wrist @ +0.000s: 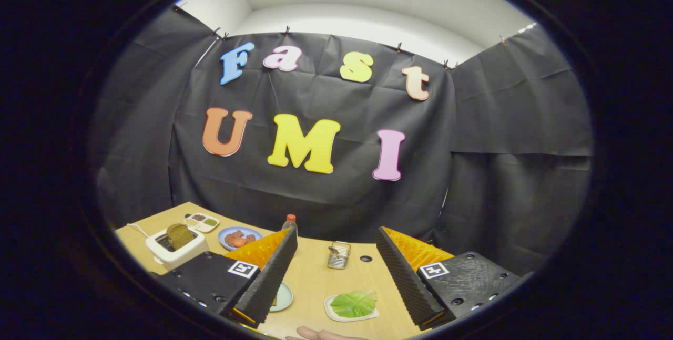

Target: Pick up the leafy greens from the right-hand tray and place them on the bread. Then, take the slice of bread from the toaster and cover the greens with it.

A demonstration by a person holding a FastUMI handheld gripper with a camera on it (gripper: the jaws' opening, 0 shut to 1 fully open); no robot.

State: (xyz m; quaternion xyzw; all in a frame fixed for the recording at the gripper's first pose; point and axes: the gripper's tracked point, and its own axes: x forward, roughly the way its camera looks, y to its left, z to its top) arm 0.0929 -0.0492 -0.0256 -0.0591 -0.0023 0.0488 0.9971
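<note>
Gripper view: claw (336,261) spread wide over wooden table (315,277), leafy greens (355,303) between its fingers.

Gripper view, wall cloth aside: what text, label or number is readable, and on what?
No text can be read.
bottle: label too small to read.
tin can: nothing legible.
gripper, open, leafy greens lying between its fingers: square coded markers, no words.

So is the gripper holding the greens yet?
No: the gripper is open, and the greens lie on their tray between its fingers.
</note>
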